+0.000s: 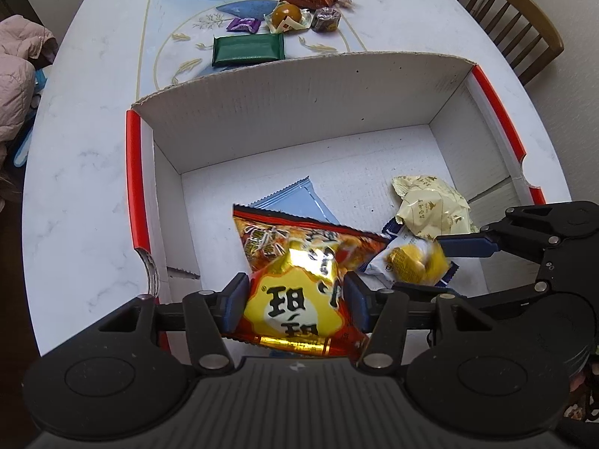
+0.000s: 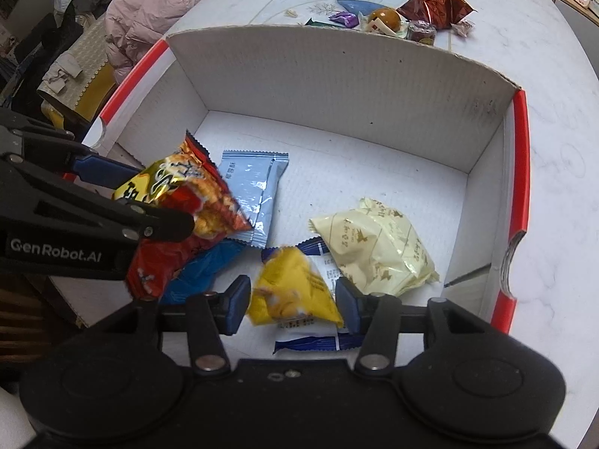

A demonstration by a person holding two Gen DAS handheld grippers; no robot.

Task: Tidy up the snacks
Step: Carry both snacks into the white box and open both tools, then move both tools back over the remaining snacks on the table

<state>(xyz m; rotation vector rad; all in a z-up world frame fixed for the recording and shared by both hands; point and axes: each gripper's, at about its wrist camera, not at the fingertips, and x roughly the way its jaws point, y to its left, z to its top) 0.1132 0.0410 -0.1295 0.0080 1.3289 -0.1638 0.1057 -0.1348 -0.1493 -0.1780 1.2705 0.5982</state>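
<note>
Left hand-held gripper [image 1: 295, 301] grasping crinkly foil snack bag [image 1: 295, 299], right hand-held gripper [image 2: 294, 301] released around yellow packet [image 2: 288, 295], corrugated cardboard box [image 1: 299, 86]

The lower edge of the red and yellow snack bag [image 1: 295, 299] is hidden behind the left gripper's [image 1: 295, 299] black body, and whether its pads still press the bag cannot be told. The yellow packet [image 2: 288, 292] between the right gripper's [image 2: 292, 305] fingers is blurred, so its print cannot be read and its contact with the pads is unclear. A blue wrapper [image 2: 202, 269] lies mostly covered by the red bag. Beyond the box's [image 2: 337, 75] far wall, the green packet [image 2: 312, 21] shows only a corner in the right view. The small wrapped sweets [image 1: 288, 18] on the table [image 1: 93, 187] are too small to identify. A wooden chair [image 1: 513, 18] and a pink coat [image 1: 18, 75] are cut by the picture's edges.
</note>
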